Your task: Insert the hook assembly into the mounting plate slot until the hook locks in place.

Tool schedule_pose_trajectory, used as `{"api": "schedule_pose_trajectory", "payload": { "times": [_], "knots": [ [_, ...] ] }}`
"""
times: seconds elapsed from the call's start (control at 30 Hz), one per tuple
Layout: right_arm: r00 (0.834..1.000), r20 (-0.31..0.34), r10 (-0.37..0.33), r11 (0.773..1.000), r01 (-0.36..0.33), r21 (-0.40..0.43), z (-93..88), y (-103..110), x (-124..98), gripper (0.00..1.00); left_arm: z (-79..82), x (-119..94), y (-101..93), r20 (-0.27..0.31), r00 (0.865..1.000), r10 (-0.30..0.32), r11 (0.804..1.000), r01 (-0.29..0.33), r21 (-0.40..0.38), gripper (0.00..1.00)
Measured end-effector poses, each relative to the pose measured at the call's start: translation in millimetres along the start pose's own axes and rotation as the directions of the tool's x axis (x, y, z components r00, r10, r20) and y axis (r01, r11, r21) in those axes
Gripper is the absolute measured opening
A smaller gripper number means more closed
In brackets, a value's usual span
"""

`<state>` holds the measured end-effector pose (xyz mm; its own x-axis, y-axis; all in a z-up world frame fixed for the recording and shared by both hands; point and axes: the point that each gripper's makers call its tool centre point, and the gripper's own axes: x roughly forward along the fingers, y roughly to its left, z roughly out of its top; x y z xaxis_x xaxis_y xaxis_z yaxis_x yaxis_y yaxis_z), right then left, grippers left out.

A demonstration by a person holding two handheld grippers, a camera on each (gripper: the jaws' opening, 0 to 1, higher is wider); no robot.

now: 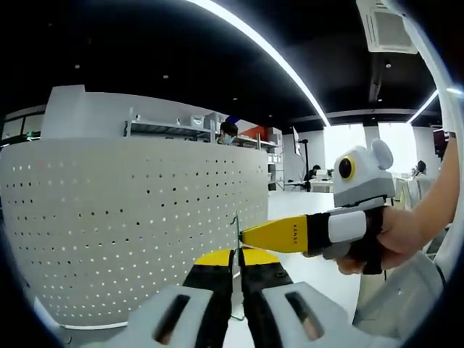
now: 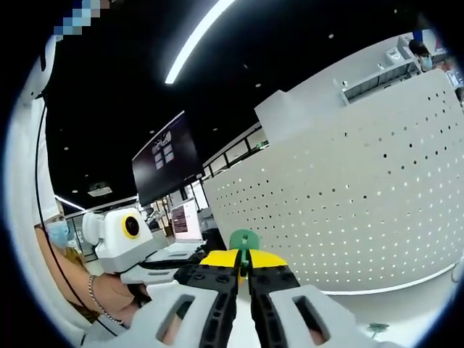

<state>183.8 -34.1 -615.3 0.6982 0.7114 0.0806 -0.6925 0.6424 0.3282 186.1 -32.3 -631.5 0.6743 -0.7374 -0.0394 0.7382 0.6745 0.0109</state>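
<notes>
A white perforated panel [image 1: 138, 225] fills the backdrop under a dark ceiling. In the left gripper view, the left gripper [image 1: 236, 272] pinches a thin green hook piece [image 1: 235, 230] just beside the panel's edge, the right gripper [image 1: 250, 235] touching it. In the right gripper view, the right gripper [image 2: 243, 274] clamps the green hook piece [image 2: 244, 243] near the panel [image 2: 348, 196].

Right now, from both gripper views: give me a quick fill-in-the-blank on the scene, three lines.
1. The white perforated panel is dotted with small round ____.
2. The right gripper enters the left gripper view from the ____ side.
3. The tips of the left gripper are coloured ____.

Missing words: holes; right; yellow
</notes>
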Motion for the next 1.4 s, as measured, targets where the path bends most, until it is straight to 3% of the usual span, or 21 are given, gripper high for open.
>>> {"api": "schedule_pose_trajectory", "payload": {
  "times": [1.03, 1.1, 1.4],
  "knots": [
    [1.000, 0.000, -0.008, 1.000, 0.008, 0.004, -2.5, 2, 0, 0.00, -2.2, -1, 0.5, -0.011, 1.000, 0.012, 1.000, -0.012, 0.000, 0.04],
    [1.000, 0.005, -0.009, 1.000, 0.009, 0.003, -1.1, 2, -1, 0.00, -5.2, 0, 1.4, -0.027, 1.000, 0.015, 1.000, -0.015, -0.008, 0.10],
    [1.000, -0.003, -0.004, 1.000, 0.004, 0.001, -2.2, 3, 0, 0.00, -22.8, 0, 6.2, -0.074, 0.996, 0.049, 0.998, -0.051, -0.030, 0.52]
  ]
}}
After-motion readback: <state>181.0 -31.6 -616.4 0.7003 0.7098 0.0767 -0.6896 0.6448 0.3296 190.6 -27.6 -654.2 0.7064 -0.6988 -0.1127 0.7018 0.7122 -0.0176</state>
